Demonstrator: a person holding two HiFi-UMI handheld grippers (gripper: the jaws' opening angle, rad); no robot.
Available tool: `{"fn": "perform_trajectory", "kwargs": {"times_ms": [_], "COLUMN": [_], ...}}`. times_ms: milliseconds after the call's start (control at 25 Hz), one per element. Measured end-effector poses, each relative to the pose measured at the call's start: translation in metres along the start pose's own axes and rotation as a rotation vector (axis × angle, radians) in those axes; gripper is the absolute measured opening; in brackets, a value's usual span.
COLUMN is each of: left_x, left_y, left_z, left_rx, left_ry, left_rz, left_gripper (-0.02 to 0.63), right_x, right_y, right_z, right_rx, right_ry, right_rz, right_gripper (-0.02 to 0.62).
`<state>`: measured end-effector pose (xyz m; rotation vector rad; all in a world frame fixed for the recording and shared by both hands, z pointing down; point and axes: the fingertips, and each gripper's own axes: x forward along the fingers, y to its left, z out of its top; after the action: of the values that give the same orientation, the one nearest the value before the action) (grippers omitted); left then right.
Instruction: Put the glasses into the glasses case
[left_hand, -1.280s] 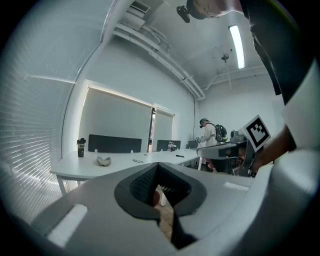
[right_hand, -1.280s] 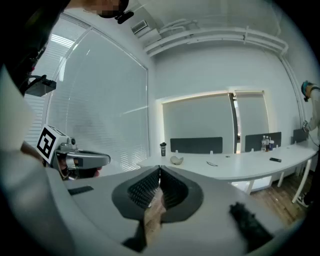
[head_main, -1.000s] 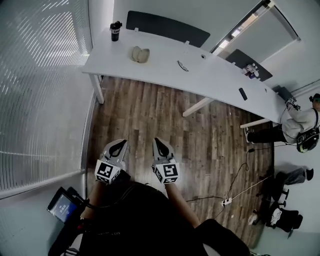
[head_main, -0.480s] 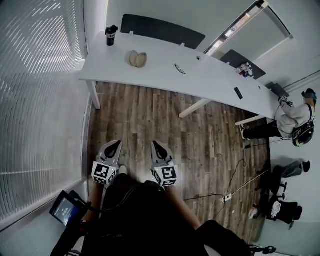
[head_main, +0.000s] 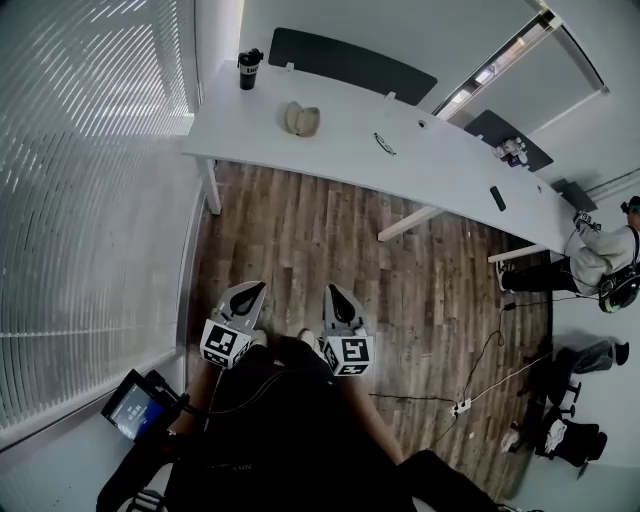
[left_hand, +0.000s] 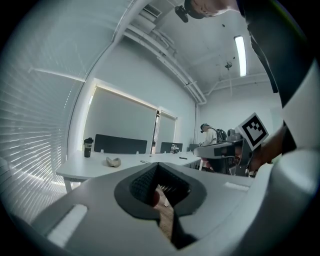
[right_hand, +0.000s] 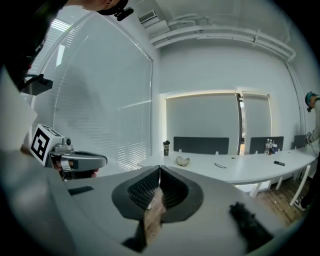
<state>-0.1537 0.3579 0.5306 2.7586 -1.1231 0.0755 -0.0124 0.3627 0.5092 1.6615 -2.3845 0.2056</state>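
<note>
The beige glasses case (head_main: 302, 119) lies open on the long white table (head_main: 330, 150), far ahead of me. The dark glasses (head_main: 385, 145) rest on the tabletop to its right. Both show small in the left gripper view, case (left_hand: 113, 161) and glasses (left_hand: 145, 161), and in the right gripper view, case (right_hand: 183, 161) and glasses (right_hand: 220, 165). My left gripper (head_main: 247, 297) and right gripper (head_main: 335, 297) hang side by side over the wooden floor, well short of the table. Both are shut with nothing between the jaws.
A black bottle (head_main: 249, 69) stands at the table's far left corner and a small dark device (head_main: 498, 198) lies toward its right end. A seated person (head_main: 590, 255) is at the right. Cables and a power strip (head_main: 460, 405) lie on the floor. Blinds line the left wall.
Both grippers have shifted a little over the floor and stay shut. The head view has swung, so the table sits slightly further right and lower in the frame.
</note>
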Motion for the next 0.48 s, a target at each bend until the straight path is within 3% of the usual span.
{"fn": "perform_trajectory", "kwargs": {"times_ms": [480], "left_x": [0.025], "left_y": [-0.01], "left_z": [-0.009], "left_rx": [0.018], "left_ry": [0.036], "left_rz": [-0.01], "left_gripper": [0.006], "right_x": [0.005], "right_y": [-0.027], "right_z": [-0.01], "right_rx": [0.033], "right_ry": [0.0], "right_rz": [-0.007], "right_gripper": [0.009]}}
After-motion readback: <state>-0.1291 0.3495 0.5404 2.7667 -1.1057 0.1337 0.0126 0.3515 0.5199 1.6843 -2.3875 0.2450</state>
